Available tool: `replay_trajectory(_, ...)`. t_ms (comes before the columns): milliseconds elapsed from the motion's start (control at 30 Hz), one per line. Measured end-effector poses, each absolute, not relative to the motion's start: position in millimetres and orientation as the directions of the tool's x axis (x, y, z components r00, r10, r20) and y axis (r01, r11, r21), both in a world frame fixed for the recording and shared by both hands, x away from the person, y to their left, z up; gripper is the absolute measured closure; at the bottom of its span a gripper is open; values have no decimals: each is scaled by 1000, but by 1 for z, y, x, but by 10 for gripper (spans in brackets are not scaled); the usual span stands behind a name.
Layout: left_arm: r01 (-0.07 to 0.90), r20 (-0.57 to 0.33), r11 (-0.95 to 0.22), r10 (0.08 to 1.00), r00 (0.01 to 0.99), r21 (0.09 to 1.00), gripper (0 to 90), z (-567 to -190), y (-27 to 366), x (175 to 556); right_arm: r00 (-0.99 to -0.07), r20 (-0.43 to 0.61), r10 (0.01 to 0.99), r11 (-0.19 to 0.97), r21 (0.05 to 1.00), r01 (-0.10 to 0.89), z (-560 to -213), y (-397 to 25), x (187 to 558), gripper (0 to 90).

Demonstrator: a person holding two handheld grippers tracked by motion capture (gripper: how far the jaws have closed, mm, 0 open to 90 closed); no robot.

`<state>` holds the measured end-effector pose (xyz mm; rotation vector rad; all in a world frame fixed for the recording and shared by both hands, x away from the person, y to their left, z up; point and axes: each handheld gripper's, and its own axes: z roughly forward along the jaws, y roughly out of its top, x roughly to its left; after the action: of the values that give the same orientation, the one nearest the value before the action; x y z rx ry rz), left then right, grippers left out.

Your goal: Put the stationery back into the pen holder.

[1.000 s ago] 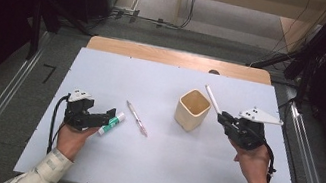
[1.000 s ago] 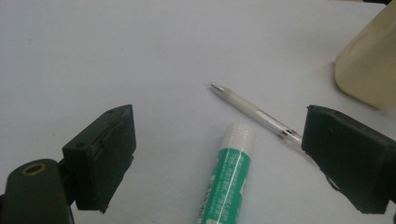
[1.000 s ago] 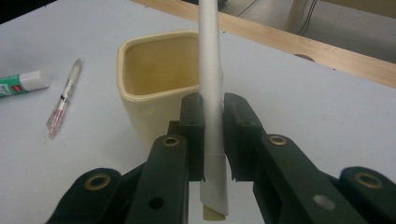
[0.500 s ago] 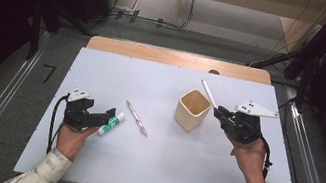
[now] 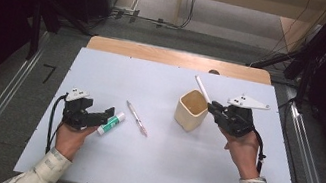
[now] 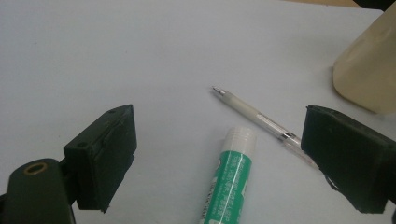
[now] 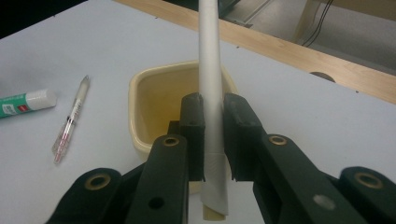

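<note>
the right gripper (image 7: 213,140) clamps a white plastic stick (image 7: 210,84) — long axis upright — just above the cream square cup (image 7: 154,107), while the left gripper (image 6: 233,158) gapes.

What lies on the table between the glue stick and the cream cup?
A clear pen lies between the glue stick and the cream cup, touching neither; the high view shows it best.

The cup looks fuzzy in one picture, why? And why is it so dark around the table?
In the left gripper view the cup sits at the frame's edge, out of focus. In the high view, light falls on the table while the surrounding room stays unlit.
</note>
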<state>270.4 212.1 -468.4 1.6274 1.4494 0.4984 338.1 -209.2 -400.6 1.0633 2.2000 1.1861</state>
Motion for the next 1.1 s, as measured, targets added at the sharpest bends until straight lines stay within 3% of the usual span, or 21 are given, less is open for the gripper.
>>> replay_trajectory(1100,583,-253,66,936,245,810,113,-467,212,271,-629,-18,778,374,817,439,-398,-178,363,768)
